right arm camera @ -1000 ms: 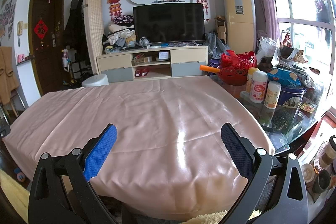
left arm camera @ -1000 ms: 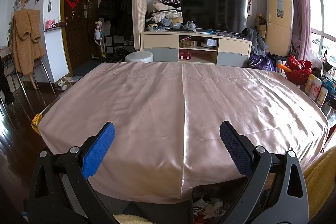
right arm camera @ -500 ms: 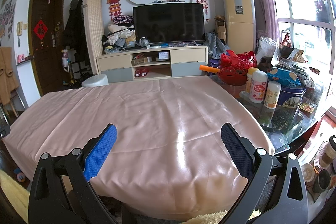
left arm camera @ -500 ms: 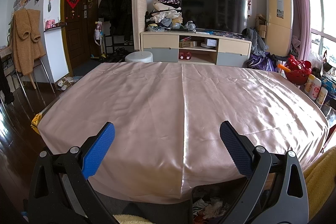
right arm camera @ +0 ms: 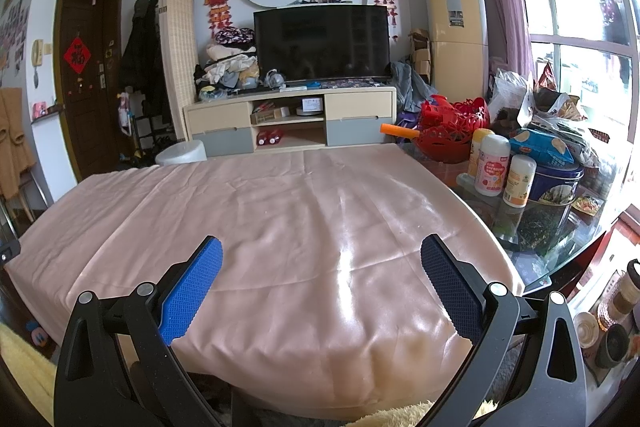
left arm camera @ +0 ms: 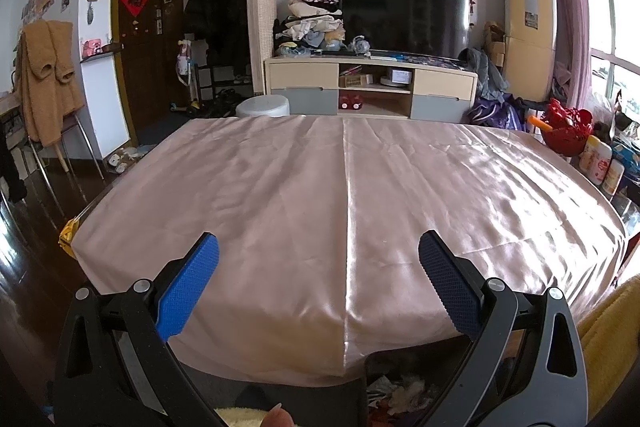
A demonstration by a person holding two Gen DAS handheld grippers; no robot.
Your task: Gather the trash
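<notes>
My left gripper (left arm camera: 318,259) is open and empty, held above the near edge of a table covered with a shiny pink cloth (left arm camera: 304,187). My right gripper (right arm camera: 321,263) is also open and empty over the same pink cloth (right arm camera: 280,219). No trash lies on the cloth in either view. Below the table's near edge, in the left wrist view, a dark bin (left arm camera: 400,391) holds crumpled paper scraps.
At the table's right end stand white bottles (right arm camera: 494,169), a blue tin (right arm camera: 556,183), a red basket (right arm camera: 454,131) and snack bags. A white stool (left arm camera: 263,105) and a TV cabinet (left arm camera: 372,91) stand beyond the table. Cups (right arm camera: 624,293) sit low at right.
</notes>
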